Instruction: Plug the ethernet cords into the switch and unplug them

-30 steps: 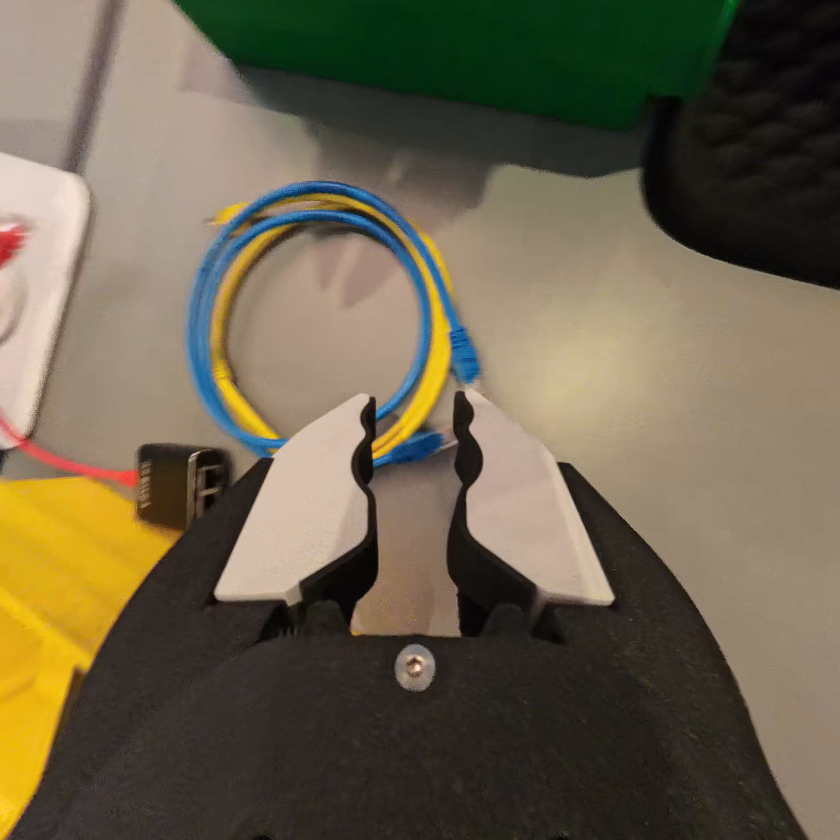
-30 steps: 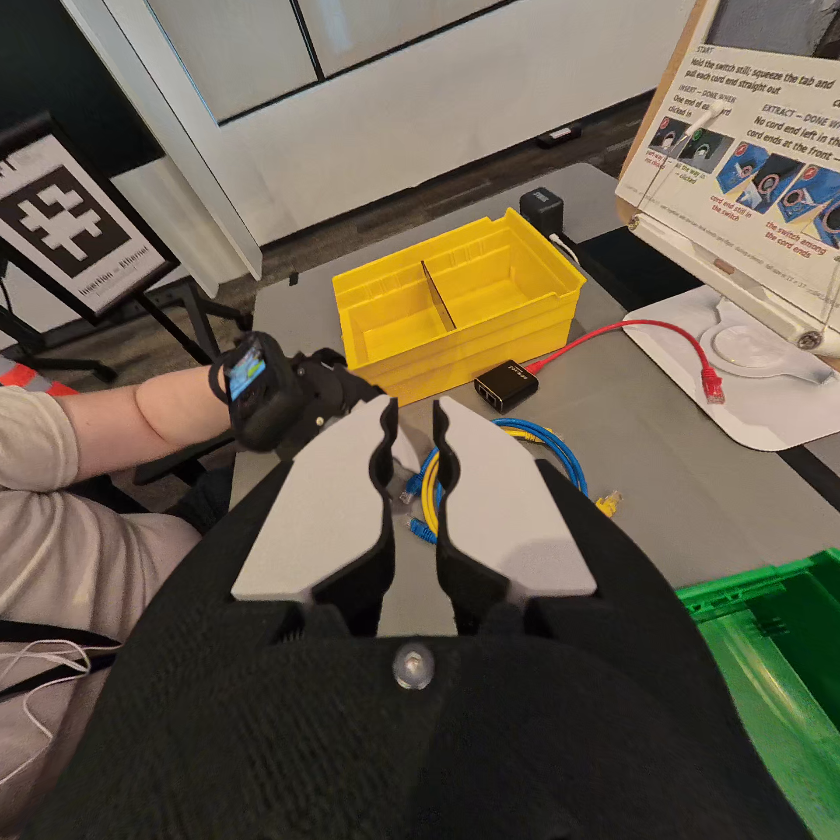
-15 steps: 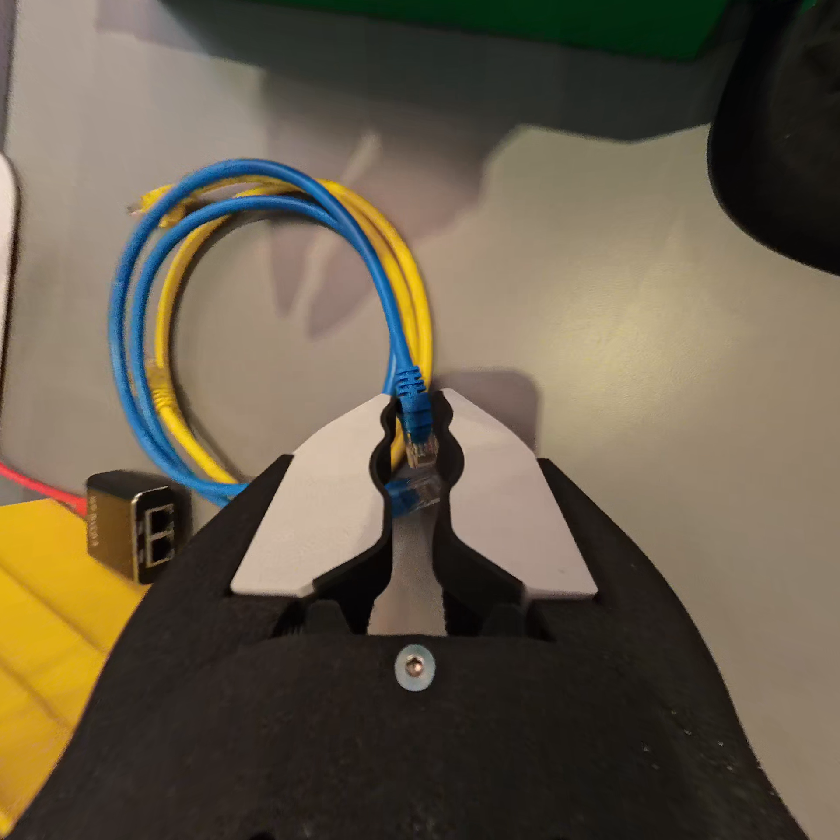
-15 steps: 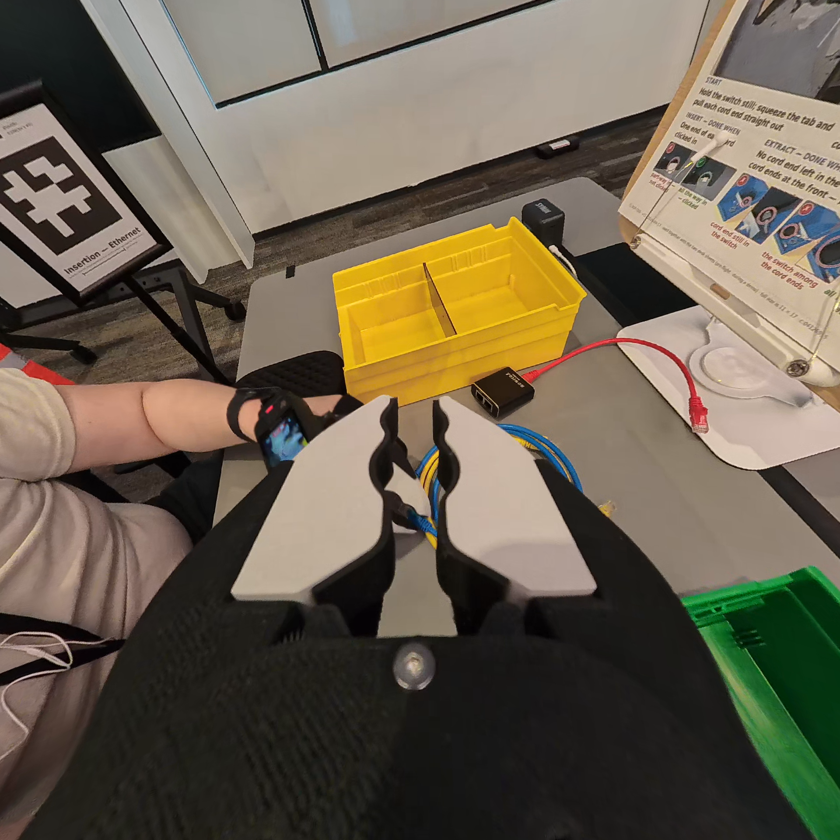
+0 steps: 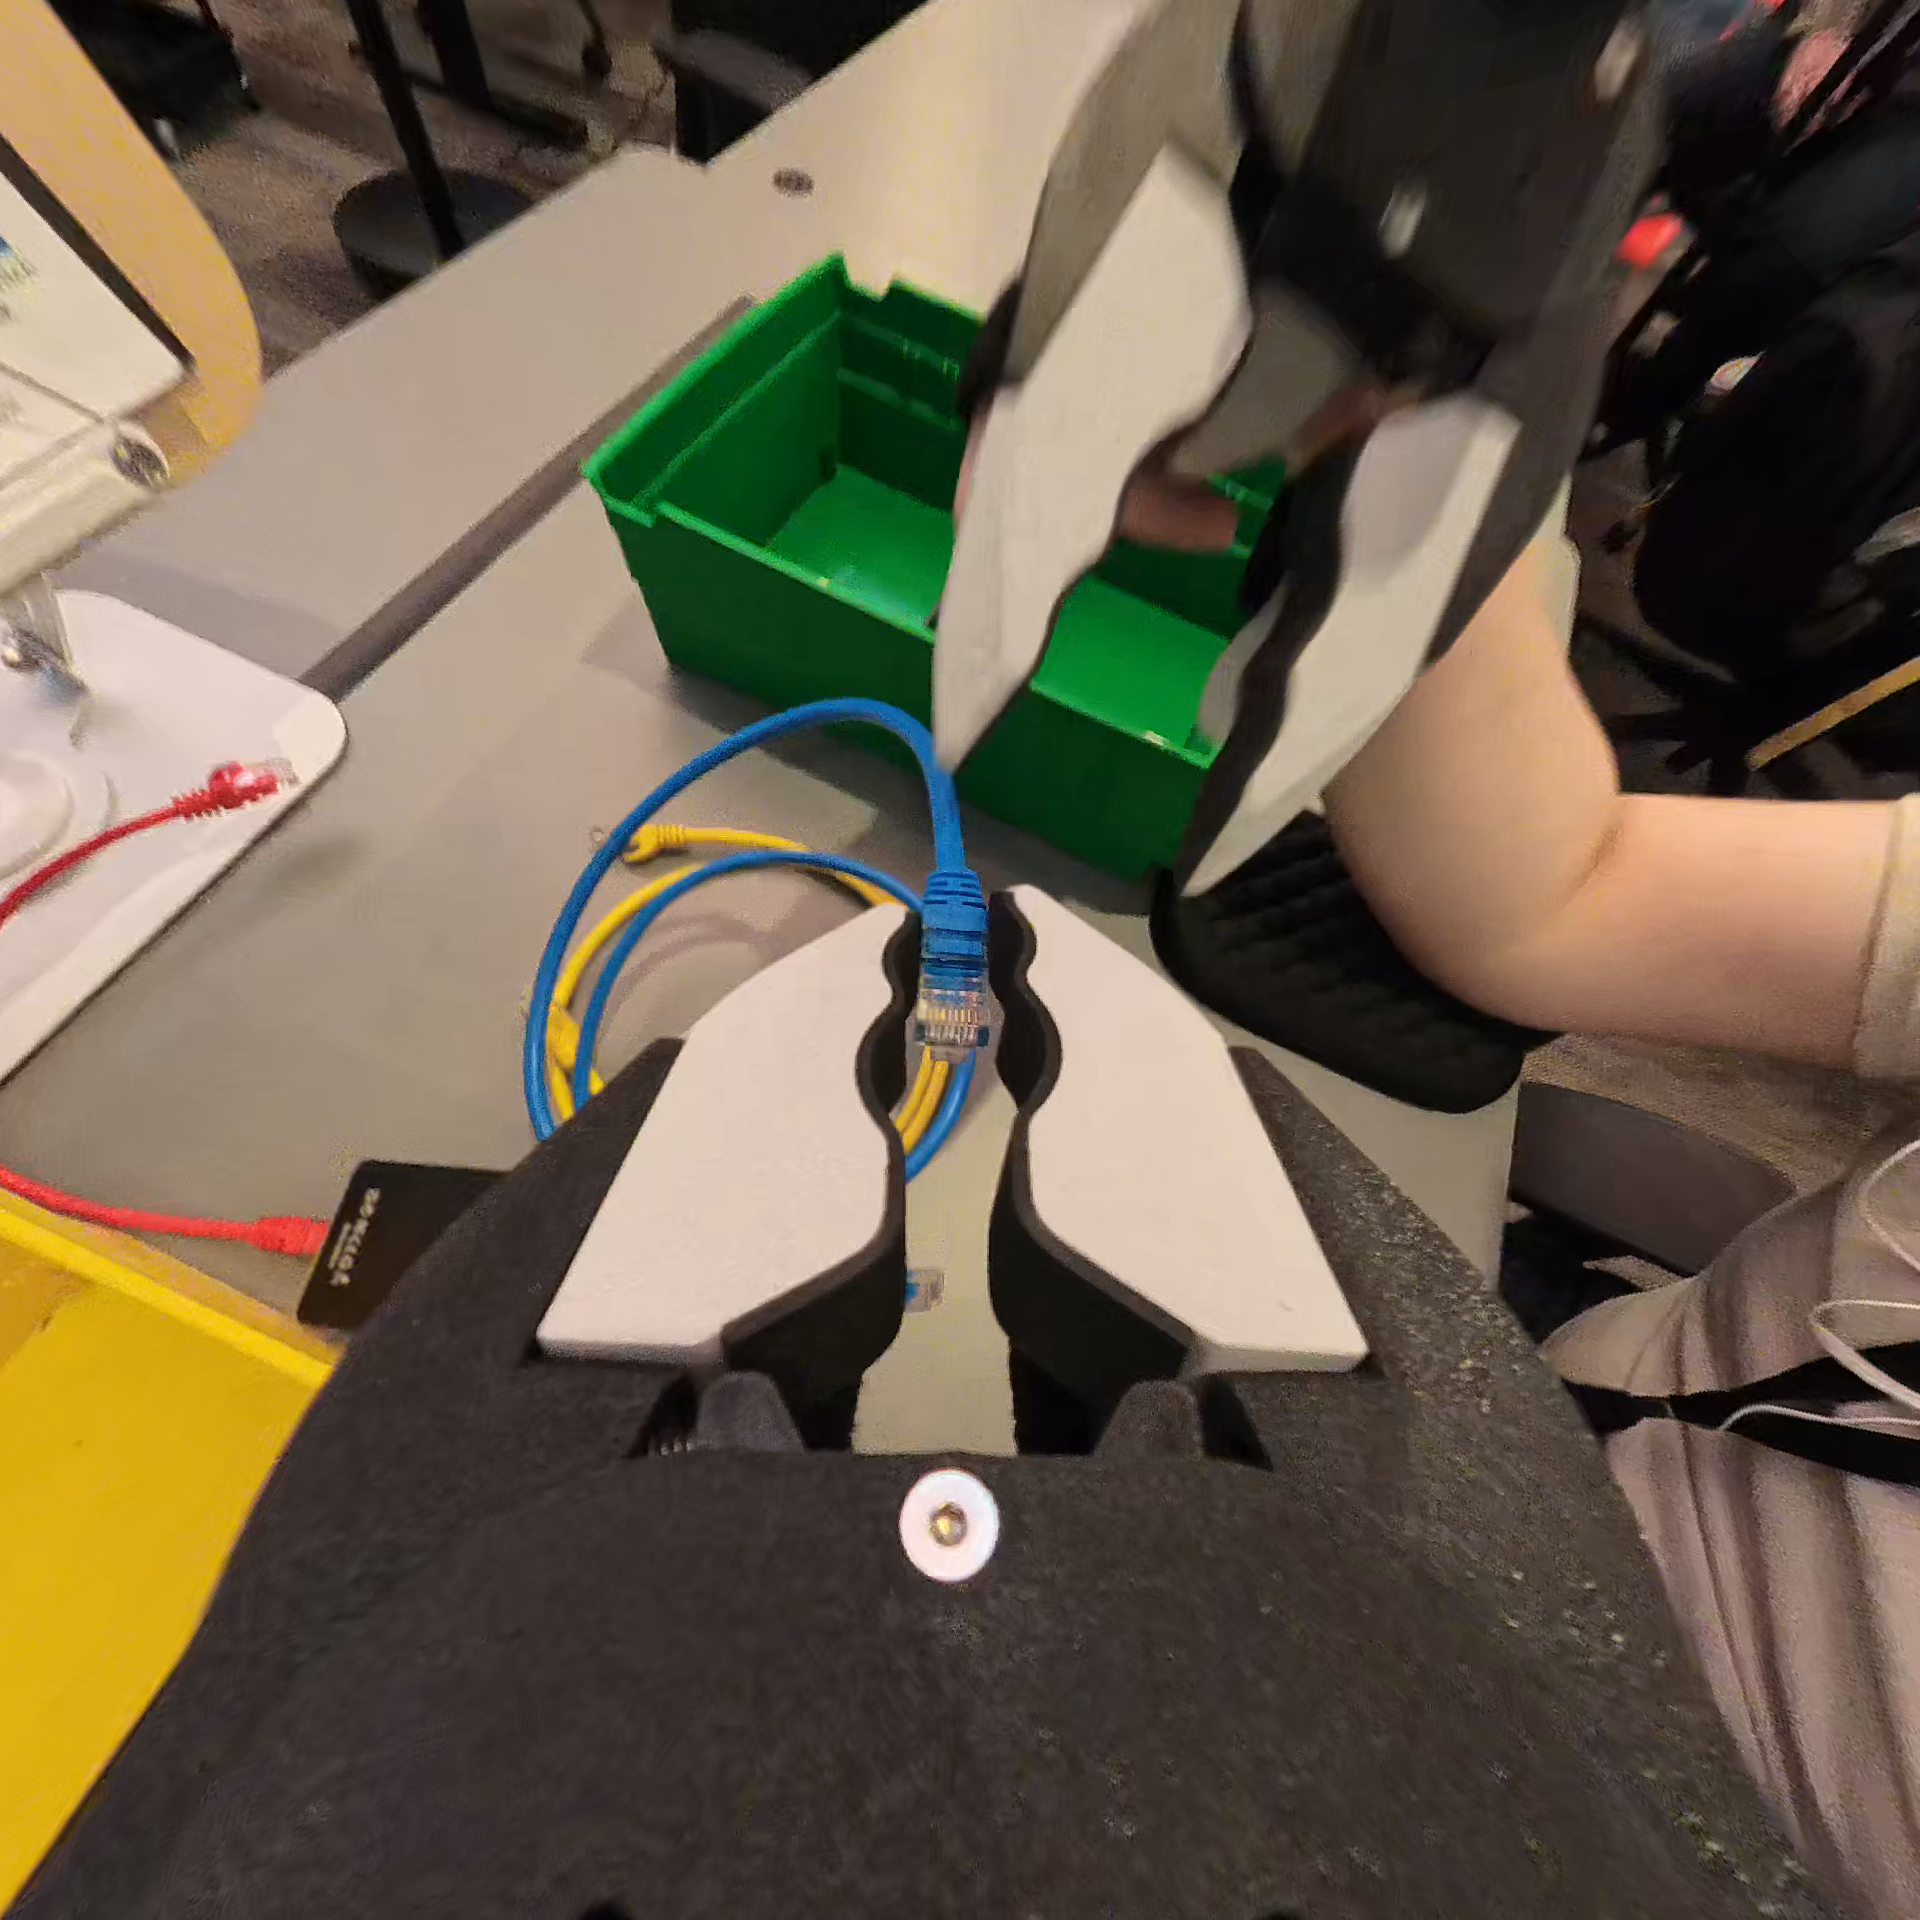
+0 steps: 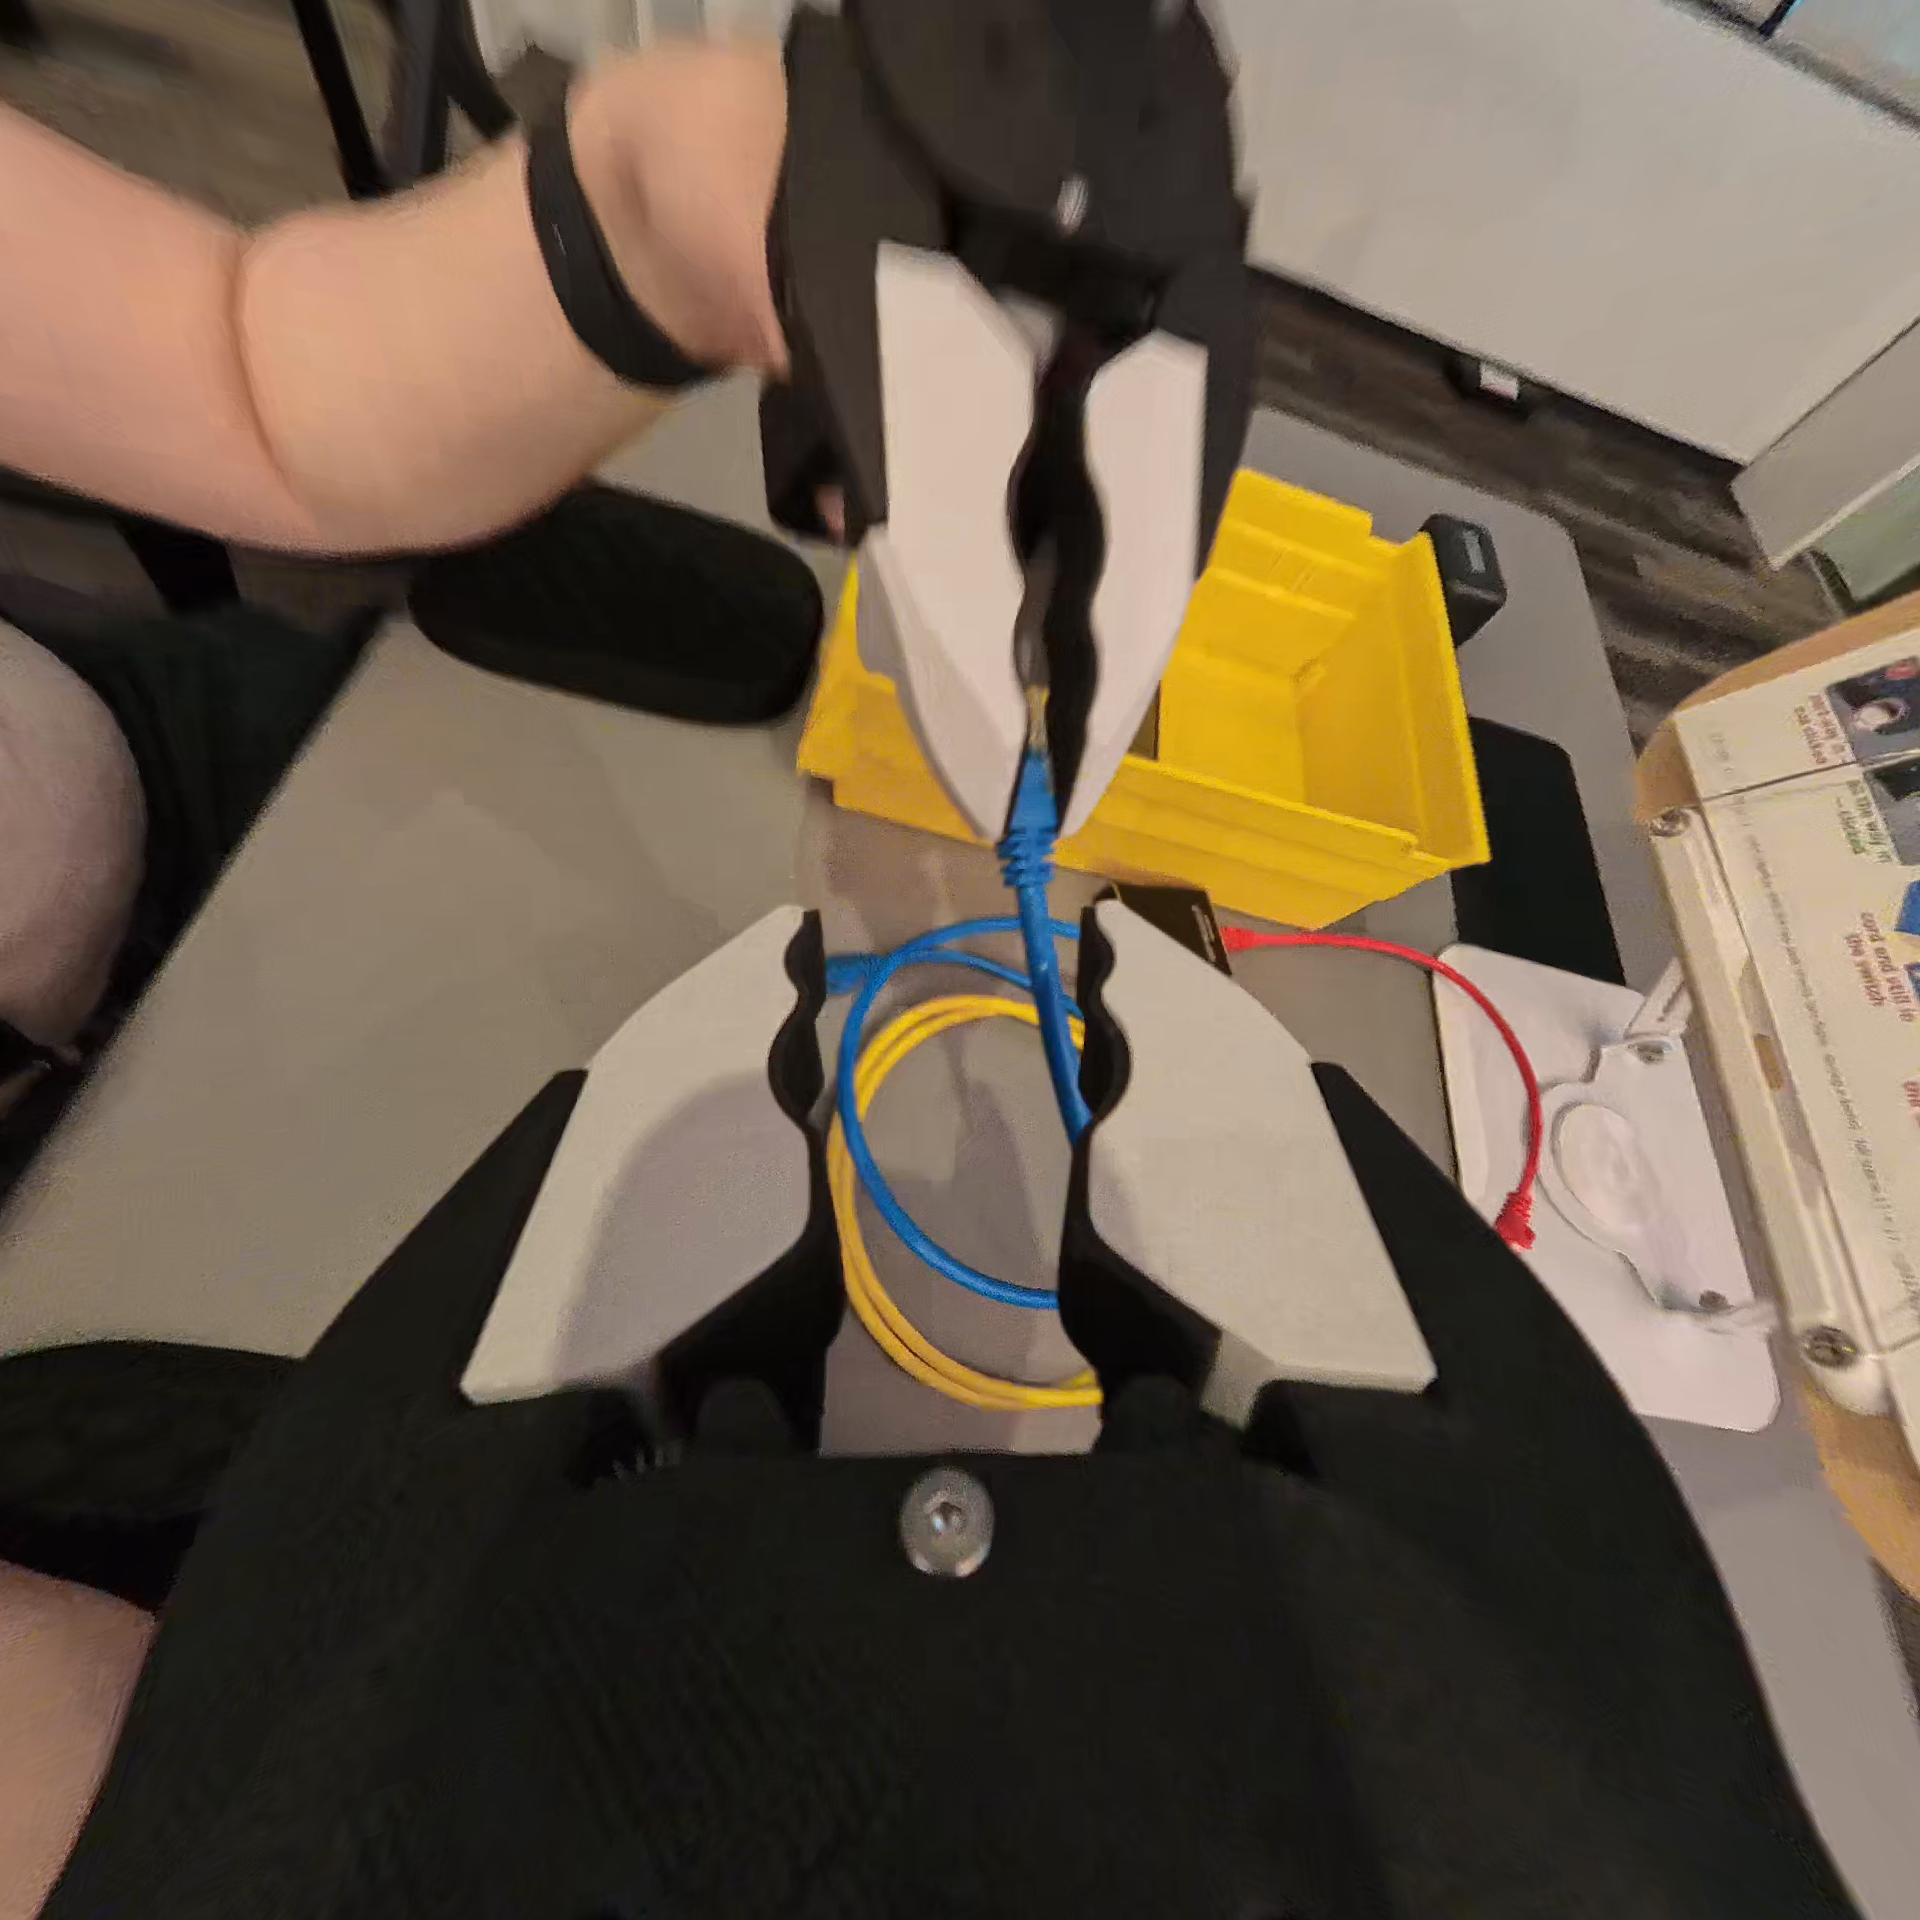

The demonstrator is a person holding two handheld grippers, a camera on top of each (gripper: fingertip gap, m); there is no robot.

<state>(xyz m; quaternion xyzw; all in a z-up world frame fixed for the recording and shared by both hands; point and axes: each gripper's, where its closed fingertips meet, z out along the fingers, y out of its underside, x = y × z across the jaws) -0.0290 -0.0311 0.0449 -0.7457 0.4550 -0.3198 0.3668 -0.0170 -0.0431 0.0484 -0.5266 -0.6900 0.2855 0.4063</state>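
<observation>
Left gripper pinches the blue plug, lifted off the tabletop for plugging into the switch; right gripper hovers, jaws wide, empty.

Blue cord, yellow cord, red cord, green bin.

Left gripper raised off the table, fingers pinched tight, pointing down in the right wrist view. Right gripper opposite it, fingers spread wide. Both forearms bare.
</observation>
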